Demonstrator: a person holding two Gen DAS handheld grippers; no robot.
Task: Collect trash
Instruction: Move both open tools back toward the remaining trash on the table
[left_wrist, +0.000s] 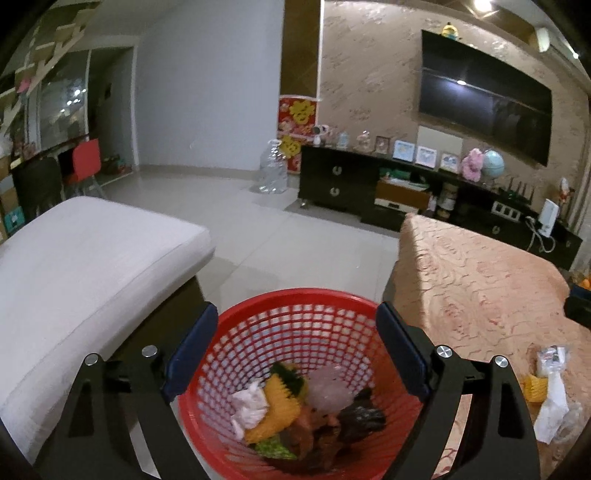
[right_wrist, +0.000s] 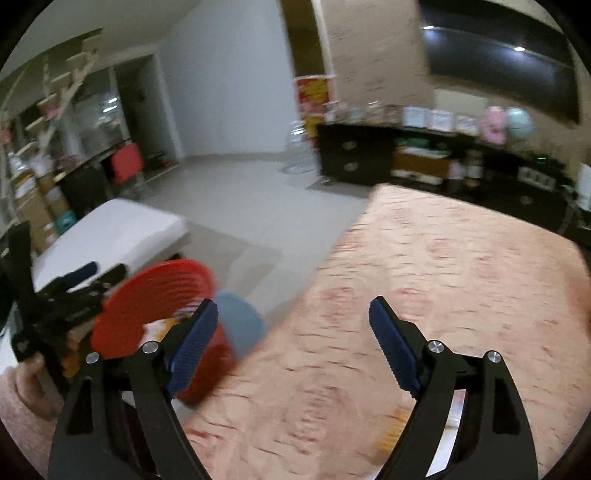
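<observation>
Left wrist view, left to right. A white cushioned seat (left_wrist: 85, 266) borders the tiled floor. Beside it, off the near left edge of the worktop (left_wrist: 491, 280) with its peach patterned cloth, stands the red basket (left_wrist: 295, 325), holding a heap of collected trash (left_wrist: 295, 406): crumpled white paper, an orange wrapper, dark scraps. The left tool (left_wrist: 297, 325) hovers over the basket's mouth, jaws wide, nothing between them. Near the worktop's near right edge lies the remaining trash (left_wrist: 550, 391): a yellow scrap, white paper and clear plastic film.

Right wrist view, blurred. At far left a hand (right_wrist: 33, 384) carries the left tool beside the red basket. The right tool (right_wrist: 291, 314) hangs over the cloth, jaws wide and empty.

Step in hand, as judged: between a deposit and the next pick-up. The next move calls for bringing the right tool down over the pile at the near right edge, closing on one piece, probably the paper or film, then carrying it left to the basket.
</observation>
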